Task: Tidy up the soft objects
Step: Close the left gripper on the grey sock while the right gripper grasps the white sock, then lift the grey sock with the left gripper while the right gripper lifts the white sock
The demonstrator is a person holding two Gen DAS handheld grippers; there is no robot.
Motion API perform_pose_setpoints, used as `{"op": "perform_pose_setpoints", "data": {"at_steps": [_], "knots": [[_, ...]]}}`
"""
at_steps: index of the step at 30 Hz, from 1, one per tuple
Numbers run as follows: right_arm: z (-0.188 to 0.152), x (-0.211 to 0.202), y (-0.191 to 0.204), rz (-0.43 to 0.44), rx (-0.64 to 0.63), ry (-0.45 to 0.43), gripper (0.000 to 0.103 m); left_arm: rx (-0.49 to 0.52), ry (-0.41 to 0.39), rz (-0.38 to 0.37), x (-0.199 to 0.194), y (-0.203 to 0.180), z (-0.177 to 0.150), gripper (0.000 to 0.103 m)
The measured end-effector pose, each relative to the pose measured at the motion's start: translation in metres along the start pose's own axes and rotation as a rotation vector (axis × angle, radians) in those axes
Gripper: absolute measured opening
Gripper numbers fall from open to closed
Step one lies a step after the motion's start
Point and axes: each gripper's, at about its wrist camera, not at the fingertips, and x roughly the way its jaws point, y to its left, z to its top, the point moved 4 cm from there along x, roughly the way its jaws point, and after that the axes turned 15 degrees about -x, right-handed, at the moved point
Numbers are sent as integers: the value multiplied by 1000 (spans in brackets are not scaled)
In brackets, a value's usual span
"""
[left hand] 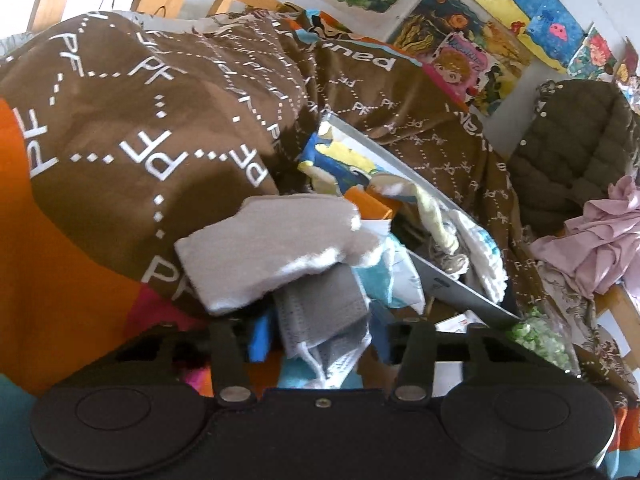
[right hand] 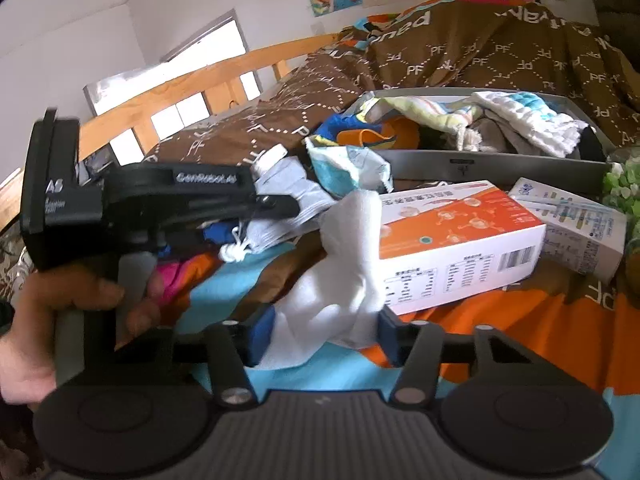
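My left gripper (left hand: 320,340) is shut on a bundle of grey face masks (left hand: 324,316) with white ear loops; a beige and white sock (left hand: 272,244) lies over it. The same gripper shows from the side in the right wrist view (right hand: 288,206), holding the masks (right hand: 288,200). My right gripper (right hand: 324,338) is shut on a white sock (right hand: 340,280) that stands up between its blue pads (right hand: 260,336). A grey bin (right hand: 500,164) behind holds several soft cloths; it also shows in the left wrist view (left hand: 460,280).
An orange and white carton (right hand: 460,240) and a white and blue carton (right hand: 576,224) lie before the bin on the brown, orange and blue blanket (left hand: 120,120). A dark quilted jacket (left hand: 572,148) and pink cloth (left hand: 600,240) lie at the right. A wooden bed rail (right hand: 180,92) runs behind.
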Motion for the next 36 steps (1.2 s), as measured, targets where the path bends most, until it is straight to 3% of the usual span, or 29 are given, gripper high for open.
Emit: {"op": "perform_pose_setpoints", "data": {"at_steps": [10,14,20,36], "knots": [[0,-3,3,-38,-8,-18,25,18,-7,-25,-5,0,-9,24],[1,-3,7,-43,-26,-12,20,28,4,-33,-11,-2,-13,20],[4,-9,12,-52,-44,-20,15,81,43,-51,-25,-13,-24,17],[15,-36,7,-117,-52,-103,11,81,150,-133,-60,-30,-28,16]]}}
